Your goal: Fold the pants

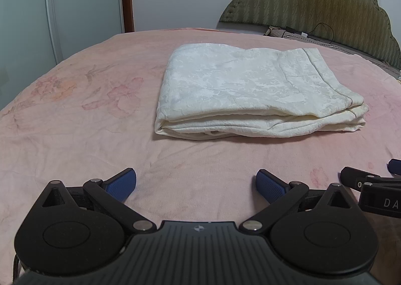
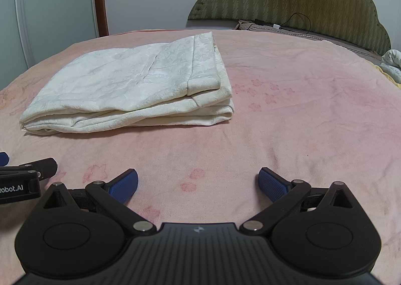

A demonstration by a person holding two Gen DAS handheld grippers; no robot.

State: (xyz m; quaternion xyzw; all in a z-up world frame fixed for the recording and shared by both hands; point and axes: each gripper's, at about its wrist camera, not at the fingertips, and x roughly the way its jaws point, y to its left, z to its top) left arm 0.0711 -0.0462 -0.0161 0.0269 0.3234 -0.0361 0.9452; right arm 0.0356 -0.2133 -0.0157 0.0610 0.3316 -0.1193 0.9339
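**Inspector:** Where are the pants (image 1: 253, 89)?

**Assistant:** On the pink bedspread (image 1: 75, 134), towards the middle of the bed, folded into a compact stack of several layers. Edges roughly aligned, hem band uppermost on the right.

**Inspector:** The grippers?

**Assistant:** The left gripper (image 1: 196, 184) and the right gripper (image 2: 198, 183) sit side by side, low over the bedspread, short of the stack. Jaws on both are spread wide and hold nothing; neither touches the cloth.

**Inspector:** Reason?

**Assistant:** In my judgement the folding is complete. Empty, parted jaws held clear leave the stack undisturbed.
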